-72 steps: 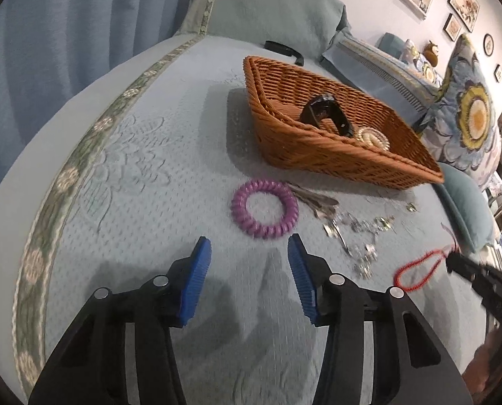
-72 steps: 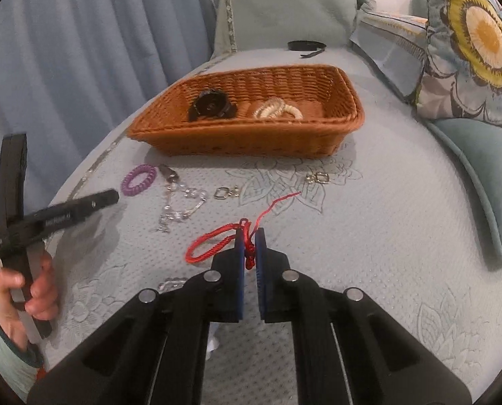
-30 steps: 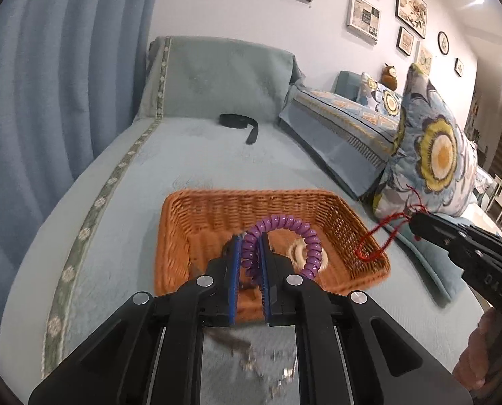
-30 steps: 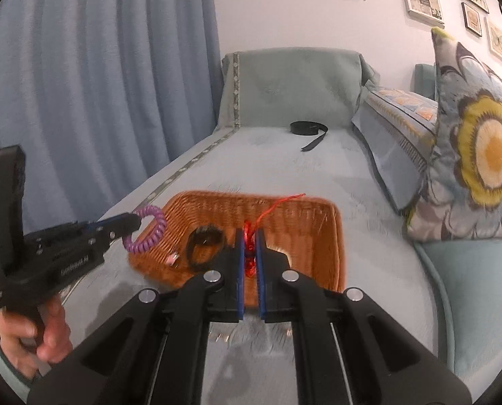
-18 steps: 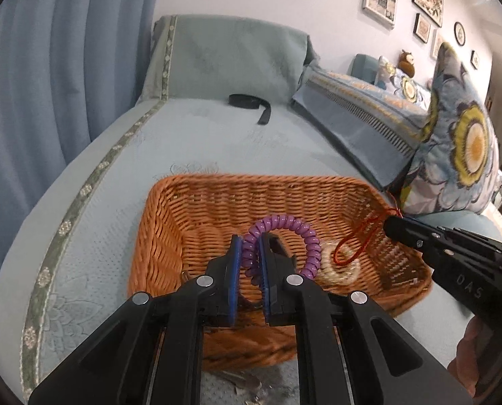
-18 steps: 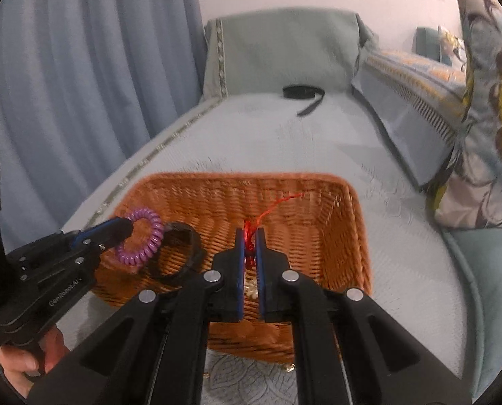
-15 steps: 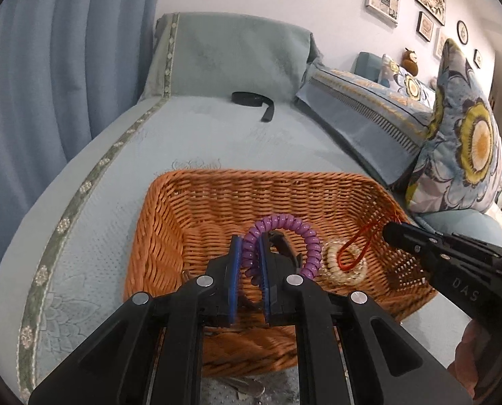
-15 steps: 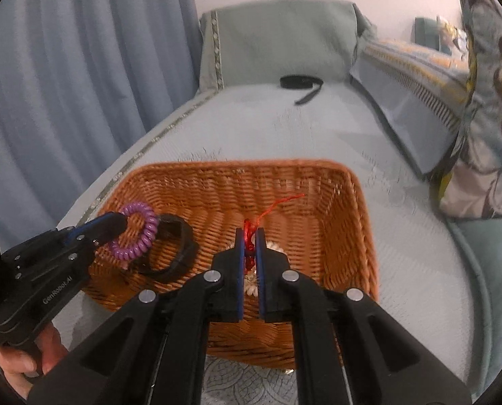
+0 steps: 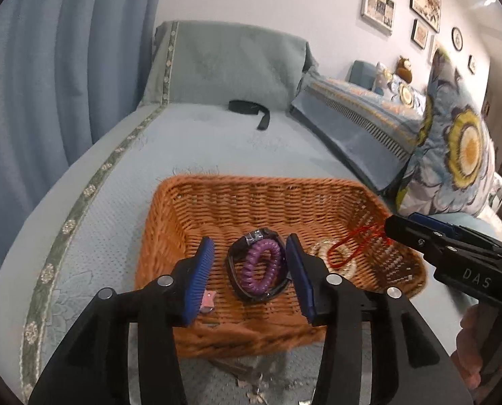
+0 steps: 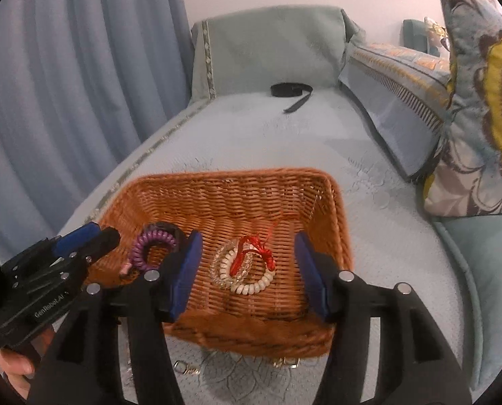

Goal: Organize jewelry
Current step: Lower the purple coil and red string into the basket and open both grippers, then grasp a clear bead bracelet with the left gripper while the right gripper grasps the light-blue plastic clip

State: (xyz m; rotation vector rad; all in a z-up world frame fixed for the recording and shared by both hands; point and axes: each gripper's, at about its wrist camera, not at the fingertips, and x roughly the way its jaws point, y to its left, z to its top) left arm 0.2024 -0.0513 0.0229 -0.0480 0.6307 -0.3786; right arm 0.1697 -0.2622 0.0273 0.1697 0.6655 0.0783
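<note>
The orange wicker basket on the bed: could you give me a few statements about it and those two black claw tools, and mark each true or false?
1. The purple spiral hair tie lies inside the orange wicker basket. True.
2. The left gripper is clamped on the purple tie. False: its jaws are spread wide, with the tie lying free below them.
3. The red cord bracelet rests on the cream coiled ring in the basket. True.
4. The right gripper pinches the red cord. False: its jaws stand open, and the cord lies in the basket.
5. The black strap is in the basket. False: it lies far back on the bed cover.
</note>
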